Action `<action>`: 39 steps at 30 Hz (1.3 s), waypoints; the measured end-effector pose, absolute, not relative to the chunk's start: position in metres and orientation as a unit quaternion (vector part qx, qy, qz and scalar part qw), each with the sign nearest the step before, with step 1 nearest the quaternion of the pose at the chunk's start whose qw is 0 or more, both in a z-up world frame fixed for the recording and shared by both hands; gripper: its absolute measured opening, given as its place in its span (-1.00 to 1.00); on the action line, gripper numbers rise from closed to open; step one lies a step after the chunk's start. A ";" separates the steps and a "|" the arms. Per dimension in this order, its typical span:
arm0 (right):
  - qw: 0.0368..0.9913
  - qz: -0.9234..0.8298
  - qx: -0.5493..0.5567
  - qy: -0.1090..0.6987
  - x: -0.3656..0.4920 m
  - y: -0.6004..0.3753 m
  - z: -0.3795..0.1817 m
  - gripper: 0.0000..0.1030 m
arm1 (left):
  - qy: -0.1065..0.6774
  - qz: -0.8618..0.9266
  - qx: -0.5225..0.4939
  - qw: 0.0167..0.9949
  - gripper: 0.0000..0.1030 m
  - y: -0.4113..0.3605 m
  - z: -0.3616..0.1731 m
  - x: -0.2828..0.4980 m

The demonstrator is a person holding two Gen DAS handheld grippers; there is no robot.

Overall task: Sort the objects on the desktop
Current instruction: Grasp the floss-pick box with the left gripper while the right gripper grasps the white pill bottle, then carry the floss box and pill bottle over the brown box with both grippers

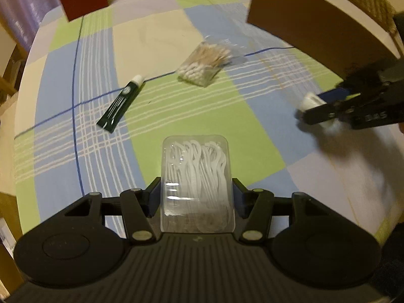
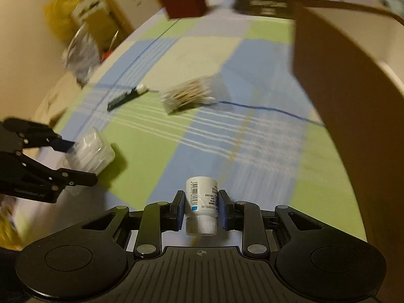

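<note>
Nearest to the left wrist camera, a clear plastic box of floss picks (image 1: 197,186) sits between the left tongs (image 1: 197,198), whose two pads press on its long sides; the tongs are clenched on it, over the near edge of the counter (image 1: 252,151). I judge the box light and rather stiff, but its walls are smooth and thin, so a hard squeeze could bend them and a weak one could let it slip. The hold at the middle of the long sides seems right.

Right tongs (image 2: 201,209) grasp a small white bottle (image 2: 201,203) on its labelled body, the cap toward the camera. It looks light and rigid; being round, it may turn between the pads.

Farther on the checked cloth lie a dark green tube (image 1: 120,103) to the left and a soft bag of cotton swabs (image 1: 204,63) just beyond it to the right, apart from each other. A brown box (image 1: 320,32) stands at the far right, maybe the place for sorting.
</note>
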State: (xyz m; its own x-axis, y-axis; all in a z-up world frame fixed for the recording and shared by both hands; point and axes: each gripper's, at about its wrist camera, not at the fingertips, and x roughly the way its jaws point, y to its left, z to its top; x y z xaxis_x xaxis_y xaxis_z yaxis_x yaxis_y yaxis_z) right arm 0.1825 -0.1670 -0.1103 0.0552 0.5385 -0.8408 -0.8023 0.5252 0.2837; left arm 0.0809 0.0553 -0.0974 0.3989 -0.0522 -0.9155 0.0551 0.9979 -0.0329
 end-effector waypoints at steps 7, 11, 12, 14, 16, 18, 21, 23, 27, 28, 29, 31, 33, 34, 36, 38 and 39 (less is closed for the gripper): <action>0.743 0.444 -0.056 0.498 0.184 -0.232 -0.067 -0.49 | 0.529 -0.081 0.036 0.844 0.00 0.028 -0.063 0.087; 0.756 0.435 -0.053 0.486 0.187 -0.258 -0.045 -0.48 | 0.516 -0.123 0.071 0.845 0.00 0.007 -0.042 0.096; 0.759 0.433 -0.054 0.484 0.188 -0.264 -0.040 -0.48 | 0.512 -0.133 0.079 0.845 0.00 0.001 -0.038 0.099; 0.765 0.425 -0.057 0.480 0.190 -0.276 -0.032 -0.48 | 0.504 -0.151 0.094 0.845 0.00 -0.009 -0.030 0.107; 0.772 0.418 -0.060 0.476 0.192 -0.288 -0.025 -0.48 | 0.496 -0.164 0.106 0.846 0.00 -0.019 -0.022 0.115; 0.779 0.411 -0.061 0.469 0.195 -0.298 -0.018 -0.48 | 0.487 -0.176 0.117 0.848 0.00 -0.029 -0.015 0.124; 0.790 0.403 -0.054 0.459 0.203 -0.315 -0.007 -0.48 | 0.473 -0.194 0.134 0.849 0.00 -0.044 -0.005 0.139; 0.797 0.397 -0.047 0.452 0.210 -0.325 0.000 -0.48 | 0.463 -0.207 0.145 0.850 0.00 -0.054 0.002 0.149; 0.810 0.384 -0.040 0.442 0.229 -0.341 0.011 -0.48 | 0.446 -0.228 0.167 0.850 0.00 -0.071 0.014 0.174; 0.813 0.381 -0.041 0.439 0.234 -0.344 0.014 -0.48 | 0.440 -0.232 0.172 0.850 0.00 -0.076 0.018 0.181; 0.816 0.378 -0.042 0.436 0.241 -0.347 0.017 -0.48 | 0.434 -0.235 0.178 0.851 0.00 -0.080 0.023 0.189; 0.820 0.374 -0.044 0.431 0.253 -0.351 0.022 -0.48 | 0.422 -0.246 0.185 0.853 0.00 -0.089 0.031 0.205; 0.822 0.373 -0.051 0.427 0.268 -0.353 0.025 -0.48 | 0.414 -0.253 0.191 0.854 0.00 -0.098 0.038 0.222; 0.823 0.372 -0.056 0.426 0.275 -0.353 0.026 -0.48 | 0.410 -0.256 0.196 0.853 0.00 -0.104 0.040 0.232; 0.823 0.371 -0.071 0.425 0.290 -0.351 0.027 -0.48 | 0.407 -0.262 0.206 0.851 0.00 -0.116 0.043 0.253; 0.822 0.369 -0.083 0.426 0.305 -0.348 0.025 -0.48 | 0.407 -0.269 0.213 0.847 0.00 -0.128 0.043 0.272; 0.822 0.367 -0.089 0.426 0.313 -0.346 0.024 -0.48 | 0.406 -0.270 0.217 0.846 0.00 -0.133 0.042 0.281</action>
State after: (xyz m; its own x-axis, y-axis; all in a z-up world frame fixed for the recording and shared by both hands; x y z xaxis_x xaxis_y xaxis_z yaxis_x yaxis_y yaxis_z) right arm 0.3130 -0.3460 0.0245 0.3675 0.5277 -0.7658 -0.6800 0.7142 0.1658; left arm 0.2814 -0.1325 0.0419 0.5249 -0.2798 -0.8039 0.6327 0.7600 0.1486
